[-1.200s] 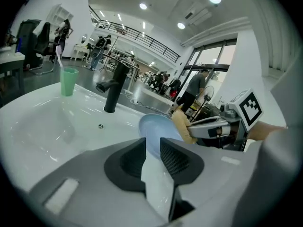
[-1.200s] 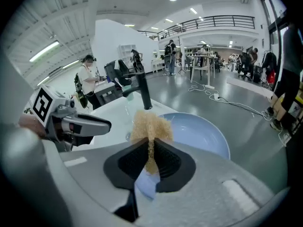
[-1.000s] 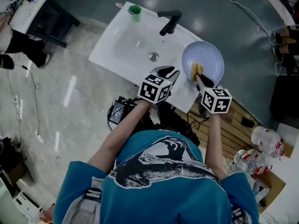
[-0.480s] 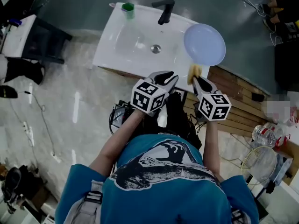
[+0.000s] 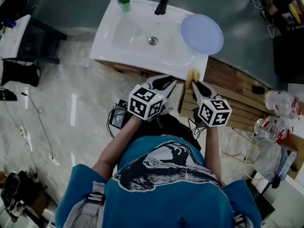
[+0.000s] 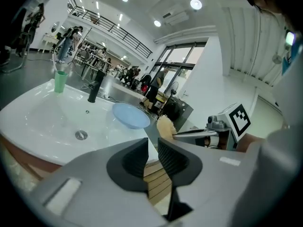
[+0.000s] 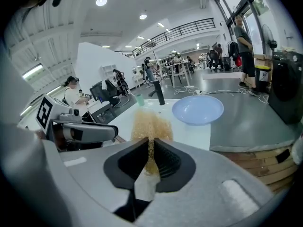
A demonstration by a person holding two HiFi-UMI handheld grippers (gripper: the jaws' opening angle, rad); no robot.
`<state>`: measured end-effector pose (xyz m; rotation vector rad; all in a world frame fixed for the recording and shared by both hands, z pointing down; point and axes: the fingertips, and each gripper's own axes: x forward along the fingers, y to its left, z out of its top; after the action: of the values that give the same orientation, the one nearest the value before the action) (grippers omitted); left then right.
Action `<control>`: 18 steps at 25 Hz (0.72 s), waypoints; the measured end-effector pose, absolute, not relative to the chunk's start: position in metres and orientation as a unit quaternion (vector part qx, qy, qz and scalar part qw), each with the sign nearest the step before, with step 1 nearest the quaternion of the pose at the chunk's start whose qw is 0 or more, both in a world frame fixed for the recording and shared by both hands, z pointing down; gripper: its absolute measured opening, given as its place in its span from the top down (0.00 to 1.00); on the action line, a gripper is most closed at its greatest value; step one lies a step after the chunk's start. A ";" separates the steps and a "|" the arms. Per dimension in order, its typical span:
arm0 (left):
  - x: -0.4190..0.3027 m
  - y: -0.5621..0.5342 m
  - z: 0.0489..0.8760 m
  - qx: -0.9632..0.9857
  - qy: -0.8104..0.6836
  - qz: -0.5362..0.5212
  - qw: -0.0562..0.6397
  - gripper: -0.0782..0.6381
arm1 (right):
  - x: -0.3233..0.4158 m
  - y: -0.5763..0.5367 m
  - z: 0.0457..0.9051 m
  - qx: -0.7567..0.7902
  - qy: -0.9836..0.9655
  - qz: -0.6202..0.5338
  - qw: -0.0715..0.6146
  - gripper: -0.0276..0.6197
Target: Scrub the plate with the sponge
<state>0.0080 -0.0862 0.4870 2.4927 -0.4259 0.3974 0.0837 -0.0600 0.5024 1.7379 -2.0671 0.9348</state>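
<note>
Plate: the plate [image 5: 202, 33] lies on the right of the washbasin [image 5: 118, 37], well apart from both tongs.
Right hand: the right tongs [image 7: 150, 150] are clenched on the sponge [image 7: 150, 124].
Left hand: the left tongs [image 6: 151, 157] are closing, with nothing between them.
Risk: the unheld plate may skid off the rim under scrubbing, and the thinly pinched sponge may slip.
Unclear: any dirt on the plate cannot be made out, and the sponge's lower end is hidden between the pads.

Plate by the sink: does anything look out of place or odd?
Yes: the blue plate sits on the right end of the sink counter and appears to overhang its edge. Nothing looks spilled or damaged.
</note>
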 end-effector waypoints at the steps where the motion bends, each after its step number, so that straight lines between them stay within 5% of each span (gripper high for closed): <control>1: 0.008 -0.081 0.486 0.933 -0.161 0.148 0.286 0.79 | 0.083 -0.055 0.502 0.601 -0.718 0.323 0.142 0.90; 6: 0.013 -0.056 0.486 0.930 -0.184 0.148 0.283 0.89 | 0.087 -0.027 0.505 0.594 -0.723 0.318 0.151 0.91; 18: 0.033 0.003 0.479 0.929 -0.202 0.148 0.273 0.89 | 0.100 0.033 0.502 0.572 -0.747 0.306 0.145 0.91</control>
<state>0.0334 0.0026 0.4794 2.5001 -0.5431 0.3975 0.0998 0.0335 0.5018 1.6481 -2.1524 0.8820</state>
